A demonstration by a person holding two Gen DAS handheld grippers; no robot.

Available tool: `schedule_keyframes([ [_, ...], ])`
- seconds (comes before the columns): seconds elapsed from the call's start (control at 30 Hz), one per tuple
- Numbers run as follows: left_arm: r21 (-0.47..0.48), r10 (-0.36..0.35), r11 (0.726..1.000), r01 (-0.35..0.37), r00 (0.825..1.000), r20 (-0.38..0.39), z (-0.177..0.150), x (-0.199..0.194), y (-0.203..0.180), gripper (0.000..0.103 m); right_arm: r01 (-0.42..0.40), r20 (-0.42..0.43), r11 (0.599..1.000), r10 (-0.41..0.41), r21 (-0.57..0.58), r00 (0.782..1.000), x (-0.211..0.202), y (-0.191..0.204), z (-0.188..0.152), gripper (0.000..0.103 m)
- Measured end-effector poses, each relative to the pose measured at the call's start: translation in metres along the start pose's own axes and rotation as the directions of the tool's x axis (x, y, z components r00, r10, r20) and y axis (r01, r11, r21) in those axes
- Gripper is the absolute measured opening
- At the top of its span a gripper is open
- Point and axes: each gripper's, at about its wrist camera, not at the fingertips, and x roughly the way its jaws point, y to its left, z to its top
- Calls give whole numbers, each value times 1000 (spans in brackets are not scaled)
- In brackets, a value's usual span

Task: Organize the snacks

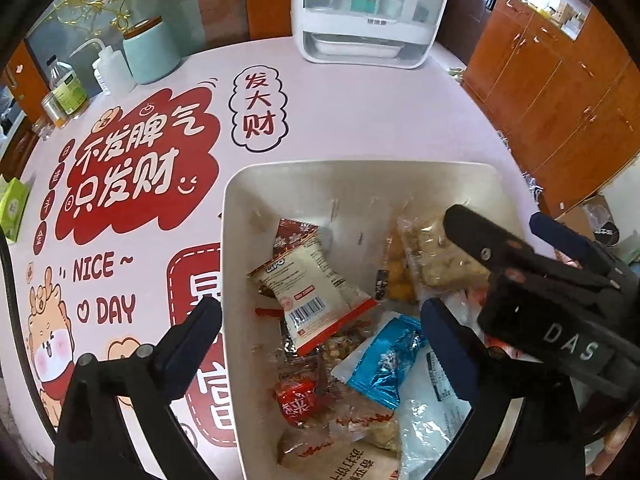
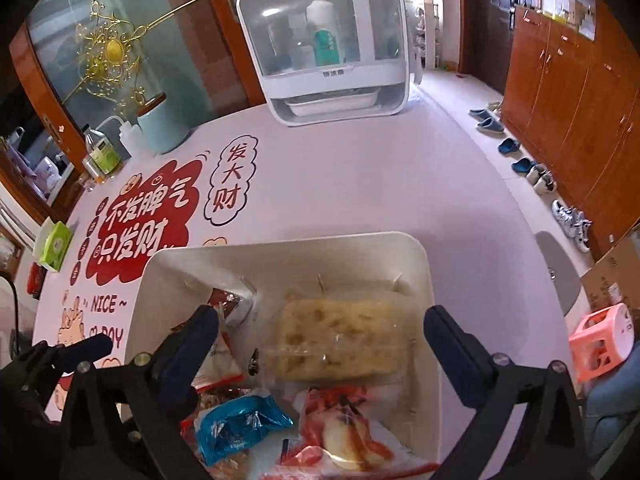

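A white bin [image 1: 304, 174] sits on the table and holds several wrapped snacks. Among them are a white and red packet with a barcode [image 1: 310, 292], a blue foil packet [image 1: 384, 360] and a clear pack of pale puffed cake [image 2: 340, 340]. My left gripper [image 1: 320, 320] is open and empty, its fingers straddling the bin's left wall. My right gripper [image 2: 320, 332] is open above the bin, its fingers either side of the cake pack without touching it. The right gripper also shows in the left wrist view [image 1: 520, 248].
The pink table cover [image 1: 360, 120] has red printed slogans. A white lidded cabinet with bottles [image 1: 368, 12] stands at the back. A teal canister [image 1: 150, 50], a squeeze bottle [image 1: 112, 70] and jars sit at the back left. A green tissue box [image 2: 56, 246] lies at the left edge.
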Motion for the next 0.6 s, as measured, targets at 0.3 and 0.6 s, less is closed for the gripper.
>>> schedule_keyframes([
  [0.3, -12, -13, 1000, 13, 1000, 6, -7, -7, -3, 99, -5, -28, 1000, 5, 17, 1000, 5, -5, -4, 103],
  [0.6, -28, -18, 999, 19, 1000, 15, -23, -21, -4, 99, -12, -24, 1000, 12, -3, 1000, -9, 2, -15, 103],
])
